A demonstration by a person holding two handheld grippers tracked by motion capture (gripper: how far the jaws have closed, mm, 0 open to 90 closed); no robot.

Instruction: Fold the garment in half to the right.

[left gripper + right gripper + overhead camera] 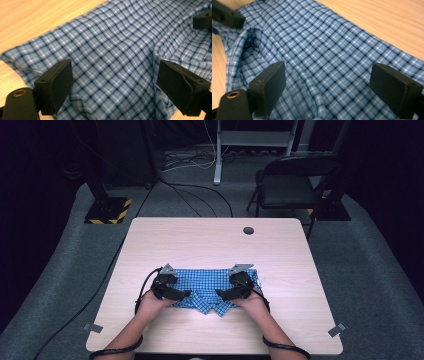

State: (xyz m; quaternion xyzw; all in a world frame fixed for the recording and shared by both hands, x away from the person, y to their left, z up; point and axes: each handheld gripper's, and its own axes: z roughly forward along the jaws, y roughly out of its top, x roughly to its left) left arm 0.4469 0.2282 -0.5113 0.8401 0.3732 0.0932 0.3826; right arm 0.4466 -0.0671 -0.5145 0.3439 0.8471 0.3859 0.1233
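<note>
Near edge of the checked cloth is partly hidden behind my hands in the high view; both gripper views cut it off at the frame edges, so I can't tell what garment it is. Room is dark past the table; far corners unreadable.

Table is light wood with a round hole near the far edge and tape tabs at both near corners. Grey carpet floor, black folding chair behind, cables, a stand base with hazard stripes far left.

Cloth lies flat at the table's near middle, long axis running left-right, a small flap poking toward me.

Left hand-held gripper is released: jaws wide, fabric under them, nothing pinched. Right hand-held gripper likewise, jaws apart over the cloth. Tips point inward at each other.
</note>
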